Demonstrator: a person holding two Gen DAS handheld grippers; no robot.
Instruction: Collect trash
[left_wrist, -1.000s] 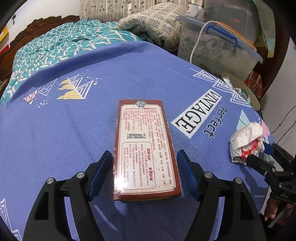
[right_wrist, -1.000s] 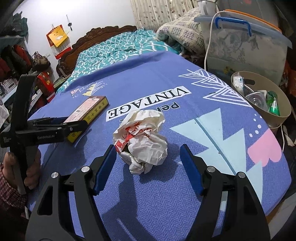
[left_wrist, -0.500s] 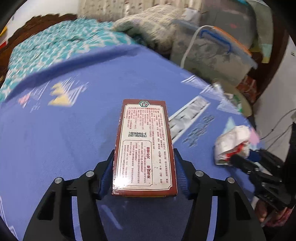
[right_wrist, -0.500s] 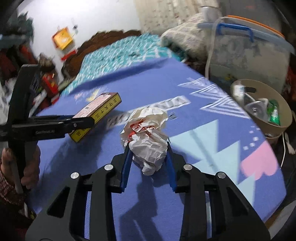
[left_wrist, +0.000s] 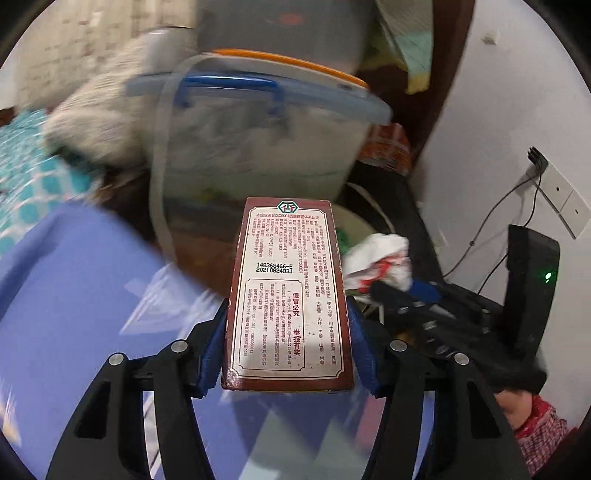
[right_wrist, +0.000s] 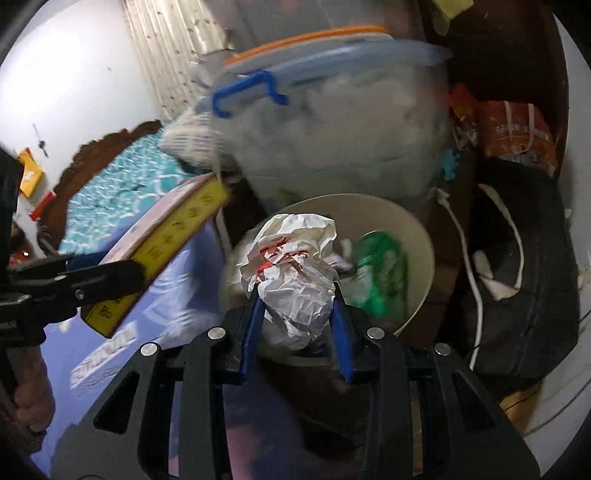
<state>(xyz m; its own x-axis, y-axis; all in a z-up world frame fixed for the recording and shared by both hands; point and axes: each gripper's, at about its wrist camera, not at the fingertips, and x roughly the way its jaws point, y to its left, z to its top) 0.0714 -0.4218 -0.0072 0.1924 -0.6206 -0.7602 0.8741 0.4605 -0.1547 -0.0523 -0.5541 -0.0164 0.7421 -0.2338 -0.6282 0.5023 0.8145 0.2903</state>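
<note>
Carry step: left gripper clamps the box, right gripper clamps crumpled paper (lifted over the bin); next, release both inside.

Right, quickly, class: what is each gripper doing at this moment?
Left gripper: closed on the box.
Right gripper: closed on the crumpled paper, in front of the bin.

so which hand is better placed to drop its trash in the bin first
Right, probably. The right gripper holds the crumpled paper in line with the open bin, while the left gripper holds its box off to the side over the blue bedsheet.
</note>
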